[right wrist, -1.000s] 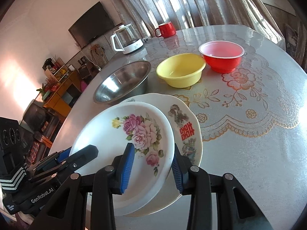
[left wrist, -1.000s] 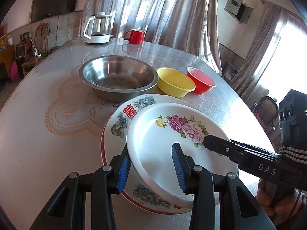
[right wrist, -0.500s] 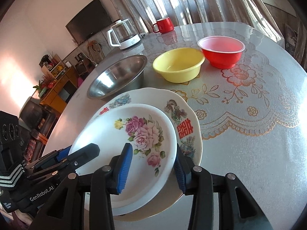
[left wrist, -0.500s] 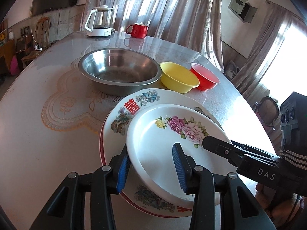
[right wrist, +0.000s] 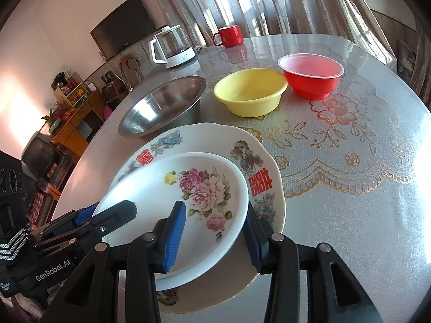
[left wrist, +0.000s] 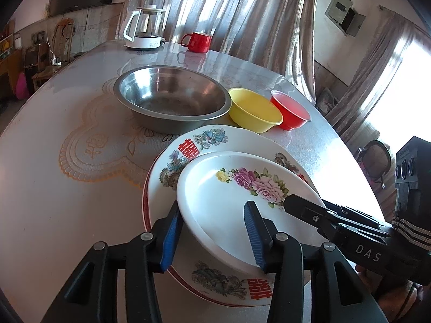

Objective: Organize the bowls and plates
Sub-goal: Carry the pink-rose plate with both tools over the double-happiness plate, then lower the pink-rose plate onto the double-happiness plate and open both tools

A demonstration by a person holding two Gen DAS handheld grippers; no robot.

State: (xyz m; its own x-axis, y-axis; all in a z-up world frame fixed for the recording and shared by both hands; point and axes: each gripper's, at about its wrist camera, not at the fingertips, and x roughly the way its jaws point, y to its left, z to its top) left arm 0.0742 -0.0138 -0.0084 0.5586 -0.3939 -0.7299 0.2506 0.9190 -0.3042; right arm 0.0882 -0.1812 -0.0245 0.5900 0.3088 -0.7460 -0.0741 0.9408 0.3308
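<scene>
A white plate with pink roses [left wrist: 229, 215] [right wrist: 161, 193] lies on a larger plate with red characters [left wrist: 164, 172] [right wrist: 204, 137]. My left gripper [left wrist: 212, 235] straddles the rose plate's near rim, one pad outside the edge and one over the plate. Its jaws are opening and do not press the rim. My right gripper [right wrist: 212, 238] straddles the opposite side of the same rim with a gap around it. Each gripper also shows in the other's view: the right gripper [left wrist: 304, 210] and the left gripper [right wrist: 115, 212] have their tips over the rose plate.
Behind the plates stand a steel bowl [left wrist: 172, 99], a yellow bowl [left wrist: 254, 109] and a red bowl [left wrist: 291, 110] in a row. A glass kettle [left wrist: 145, 28] and a red mug [left wrist: 198, 41] sit at the table's far edge. A hand [left wrist: 388, 293] holds the right gripper.
The rose plate has settled further onto the large plate, no longer overhanging its side. Both pairs of jaws have widened slightly around its rim.
</scene>
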